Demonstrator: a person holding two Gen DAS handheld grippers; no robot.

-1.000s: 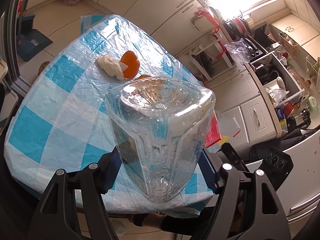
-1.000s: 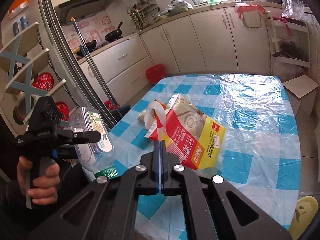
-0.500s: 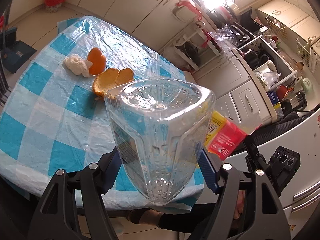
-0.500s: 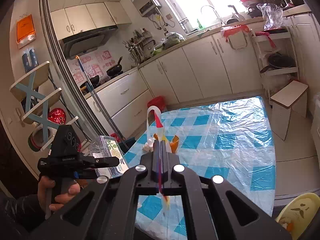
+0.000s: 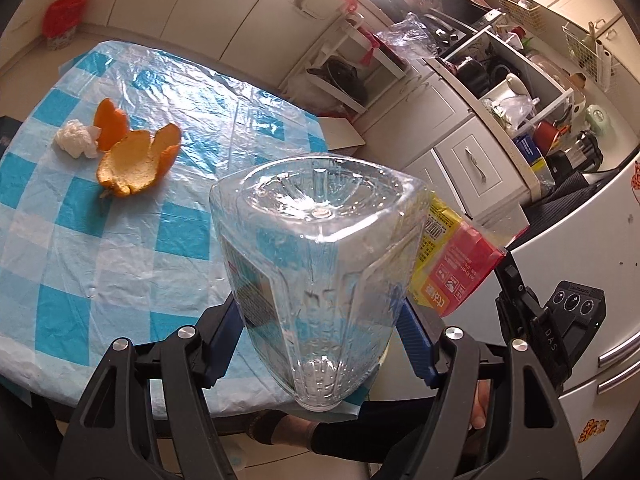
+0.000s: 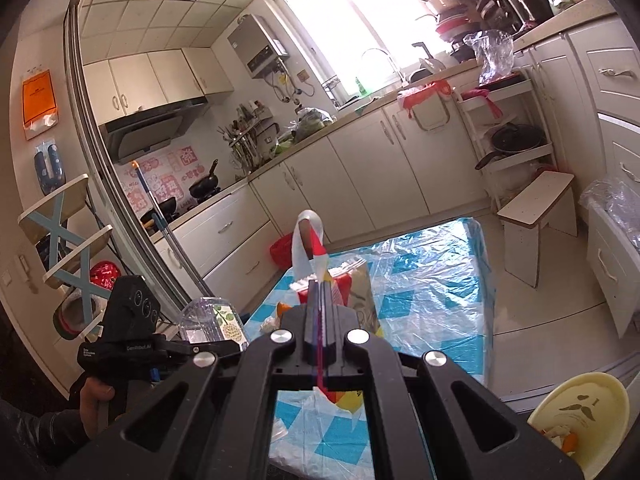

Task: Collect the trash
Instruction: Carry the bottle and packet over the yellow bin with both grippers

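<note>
The left gripper [image 5: 320,336] clamps the bottle [image 5: 316,264], base forward; the bag [image 6: 340,300], pinched in the right gripper [image 6: 320,312], hangs right of the bottle.

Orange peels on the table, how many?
2: one small peel beside the crumpled tissue, one larger, curled peel just in front of it. More may hide behind the held bottle.

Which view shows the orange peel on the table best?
The left wrist view: the orange peel lies open and unobstructed on the checked tablecloth, beside a crumpled tissue. In the right wrist view only an orange sliver shows behind the right gripper.
</note>
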